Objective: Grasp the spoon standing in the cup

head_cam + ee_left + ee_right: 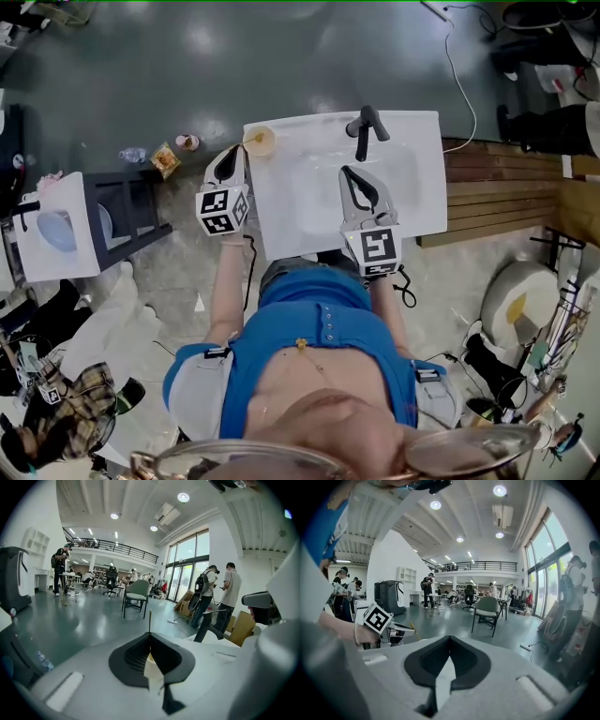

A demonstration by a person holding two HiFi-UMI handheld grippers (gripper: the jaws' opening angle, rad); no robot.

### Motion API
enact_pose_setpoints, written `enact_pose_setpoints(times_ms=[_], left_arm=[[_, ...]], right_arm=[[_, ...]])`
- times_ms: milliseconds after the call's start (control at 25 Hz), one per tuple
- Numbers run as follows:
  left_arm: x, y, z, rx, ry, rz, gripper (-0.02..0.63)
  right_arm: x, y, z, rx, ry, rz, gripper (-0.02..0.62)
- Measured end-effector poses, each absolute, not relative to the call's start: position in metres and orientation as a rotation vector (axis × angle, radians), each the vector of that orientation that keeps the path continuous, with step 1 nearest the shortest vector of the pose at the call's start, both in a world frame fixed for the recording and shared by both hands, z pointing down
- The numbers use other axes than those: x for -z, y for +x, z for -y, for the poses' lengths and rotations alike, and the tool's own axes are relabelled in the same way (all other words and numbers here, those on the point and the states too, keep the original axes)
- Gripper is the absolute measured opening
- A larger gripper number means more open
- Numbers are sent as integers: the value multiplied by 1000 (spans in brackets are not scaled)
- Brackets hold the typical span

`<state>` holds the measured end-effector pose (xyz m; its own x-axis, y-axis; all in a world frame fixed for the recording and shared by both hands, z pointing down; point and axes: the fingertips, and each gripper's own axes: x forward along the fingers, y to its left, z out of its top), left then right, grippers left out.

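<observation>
Here the left gripper (150, 633) pinches the spoon (150, 620), handle upright above the cup (262, 141); right gripper (449, 638) fingers touch, empty.

Spoon (249, 142) in cup (262, 142) at far left corner of worktop (300, 220), left gripper (236, 151) just beside, at left edge. Behind centre, tap (366, 128); before it, over the middle, right gripper (348, 172).

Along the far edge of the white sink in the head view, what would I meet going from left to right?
plastic bottle → snack packet → left gripper → cup → faucet → wooden planks
</observation>
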<state>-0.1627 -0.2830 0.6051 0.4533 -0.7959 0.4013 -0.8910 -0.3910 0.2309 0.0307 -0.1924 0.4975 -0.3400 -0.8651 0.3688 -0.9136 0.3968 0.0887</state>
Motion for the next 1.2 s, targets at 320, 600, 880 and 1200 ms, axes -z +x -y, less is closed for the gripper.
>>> enact_pose_setpoints(times_ms=[320,600,880,1200], left_arm=[[-577,-161,270,-317,2353,1421,3],[-551,-159,255,-304,2385,1447,3],[-532,-158,239,-280,2392,1458,3],[-515,-156,219,-302,2417,1426,5]], right_arm=[[-490,39,185,-172,1548,2331,3],[-483,46,180,-145,1543,2363,3],[-480,50,180,-123,1514,2389,3],[-474,54,180,-102,1494,2419,3]])
